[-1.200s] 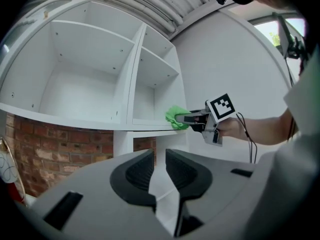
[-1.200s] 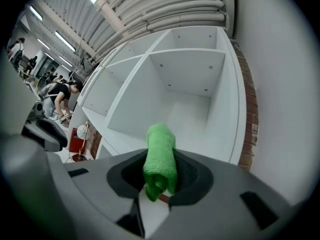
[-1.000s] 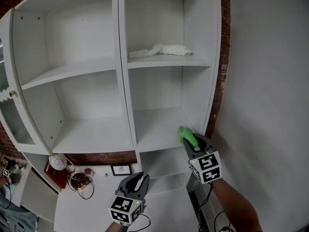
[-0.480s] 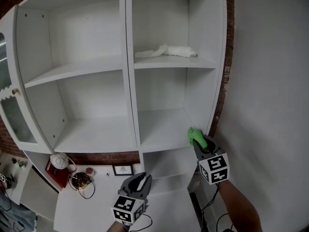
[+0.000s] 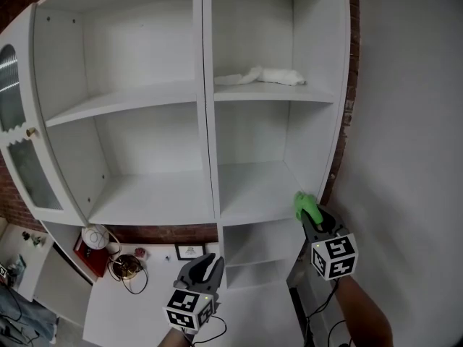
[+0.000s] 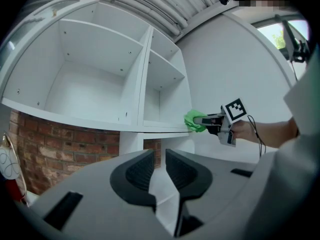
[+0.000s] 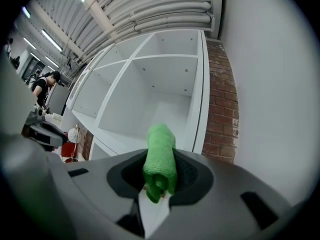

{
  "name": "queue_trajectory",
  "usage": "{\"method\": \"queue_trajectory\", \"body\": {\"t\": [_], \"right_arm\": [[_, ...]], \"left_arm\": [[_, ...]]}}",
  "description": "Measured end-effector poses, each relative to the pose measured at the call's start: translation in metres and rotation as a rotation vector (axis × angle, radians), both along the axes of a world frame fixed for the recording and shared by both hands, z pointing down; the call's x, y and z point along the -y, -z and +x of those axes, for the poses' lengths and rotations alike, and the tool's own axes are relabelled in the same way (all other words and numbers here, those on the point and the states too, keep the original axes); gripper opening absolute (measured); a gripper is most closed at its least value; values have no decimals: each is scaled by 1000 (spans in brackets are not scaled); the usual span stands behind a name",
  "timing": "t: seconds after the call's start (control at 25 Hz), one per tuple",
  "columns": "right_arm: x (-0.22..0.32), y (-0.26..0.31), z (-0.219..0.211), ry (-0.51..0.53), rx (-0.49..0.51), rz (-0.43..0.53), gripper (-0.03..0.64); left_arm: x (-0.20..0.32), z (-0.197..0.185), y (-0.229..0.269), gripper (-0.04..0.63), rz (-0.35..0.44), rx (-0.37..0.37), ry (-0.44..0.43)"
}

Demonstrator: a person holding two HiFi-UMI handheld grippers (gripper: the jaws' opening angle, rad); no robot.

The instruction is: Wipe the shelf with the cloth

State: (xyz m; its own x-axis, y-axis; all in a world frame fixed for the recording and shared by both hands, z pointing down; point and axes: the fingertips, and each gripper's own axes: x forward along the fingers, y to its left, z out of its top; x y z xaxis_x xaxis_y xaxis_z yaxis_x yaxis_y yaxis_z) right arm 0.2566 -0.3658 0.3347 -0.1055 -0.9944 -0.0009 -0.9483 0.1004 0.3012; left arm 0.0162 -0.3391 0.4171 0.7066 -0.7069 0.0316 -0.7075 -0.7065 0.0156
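A white shelf unit [image 5: 206, 129] with open compartments fills the head view. My right gripper [image 5: 309, 212] is shut on a folded green cloth [image 5: 304, 203], held just off the front right corner of the lower right shelf [image 5: 253, 194]. In the right gripper view the green cloth [image 7: 160, 159] sticks up between the jaws, in front of the shelf unit [image 7: 150, 99]. My left gripper [image 5: 202, 270] hangs low in front of the unit, jaws nearly together with nothing between them. The left gripper view shows the right gripper [image 6: 212, 121] and the green cloth [image 6: 194, 121] at the shelf edge.
A white cloth [image 5: 260, 76] lies on the upper right shelf. A glazed door [image 5: 18, 136] stands open at the left. Small items [image 5: 119, 262] lie on the surface below the unit. A brick wall strip [image 5: 346, 100] and a plain white wall [image 5: 412, 136] stand to the right.
The right gripper with the green cloth has shifted right and slightly down in the head view, from over the lower right shelf to its front right corner. The left gripper has barely moved.
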Motion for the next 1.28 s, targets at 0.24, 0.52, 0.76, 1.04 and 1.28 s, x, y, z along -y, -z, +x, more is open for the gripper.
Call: {"method": "queue_trajectory", "body": {"t": [0.24, 0.52, 0.76, 1.04, 1.28], "right_arm": [[-18, 7, -20, 44, -5, 46, 103], [-44, 11, -44, 132, -26, 95, 104], [-66, 10, -55, 182, -93, 154, 106], [-89, -4, -62, 178, -56, 201, 106], [-98, -32, -52, 144, 68, 164, 106]], "left_arm": [[5, -12, 7, 72, 17, -9, 31], [1, -19, 17, 72, 35, -16, 50], [-11, -25, 26, 71, 70, -10, 72], [-20, -27, 31, 72, 92, 6, 90], [-26, -27, 36, 72, 114, -1, 103]]}}
